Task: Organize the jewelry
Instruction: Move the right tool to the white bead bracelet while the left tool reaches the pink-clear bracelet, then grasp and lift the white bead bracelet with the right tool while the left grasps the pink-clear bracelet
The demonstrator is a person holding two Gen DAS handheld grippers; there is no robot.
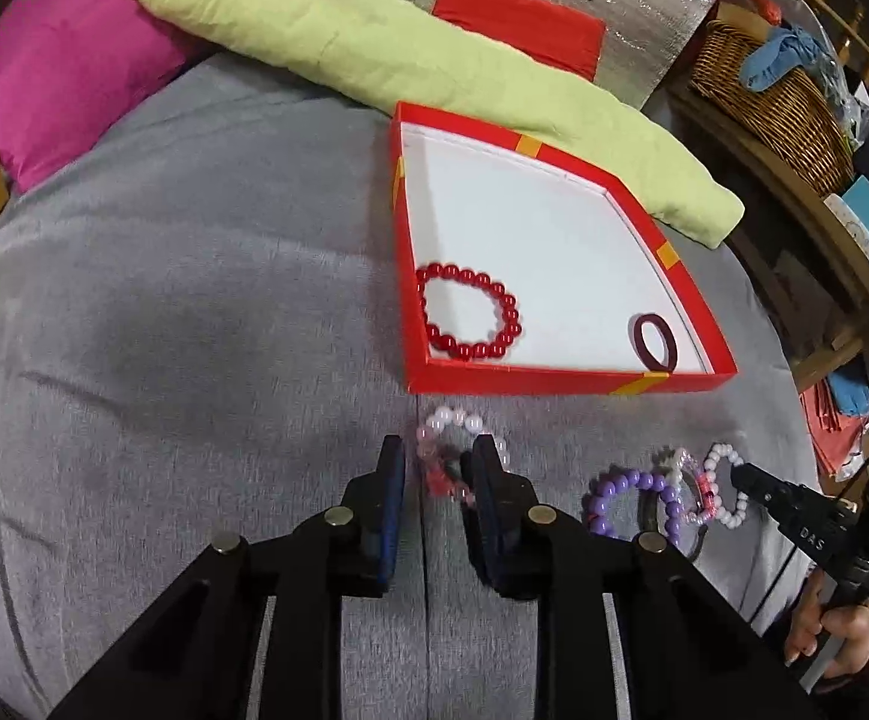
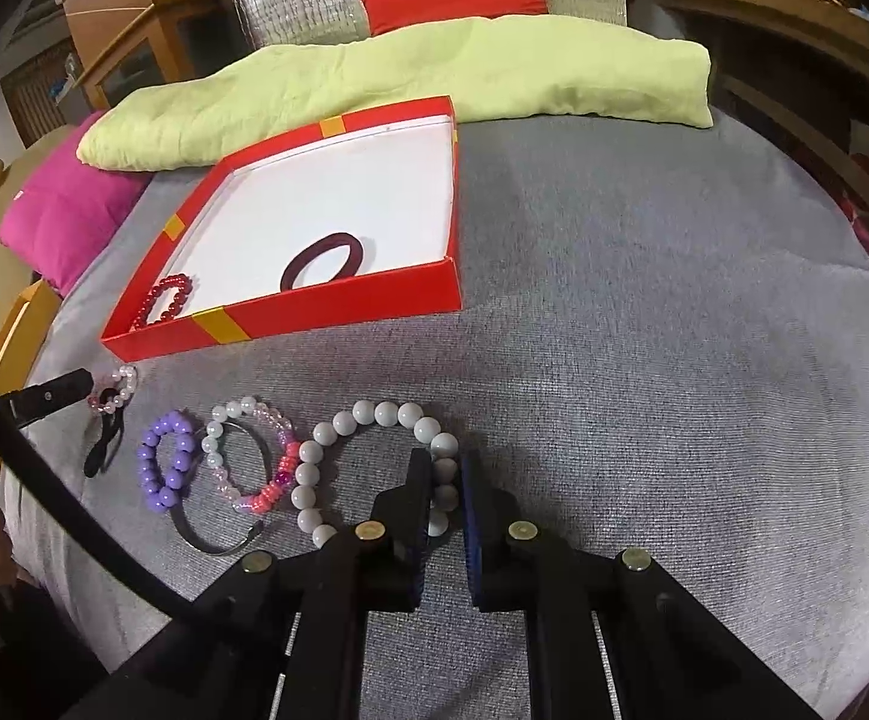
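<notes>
Bracelets, a red beaded one point(image 1: 469, 312) and a maroon band point(image 1: 655, 341), lie boxed; left gripper point(image 1: 439, 468) fingers clasp the pink-white beaded bracelet point(image 1: 455, 420), right gripper point(image 2: 441, 480) fingers the white one point(image 2: 374, 420); two more wait.

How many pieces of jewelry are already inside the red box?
2: a red bead bracelet in the near-left corner of the red box, and a dark bangle by its near-right corner. None seem hidden.
</notes>
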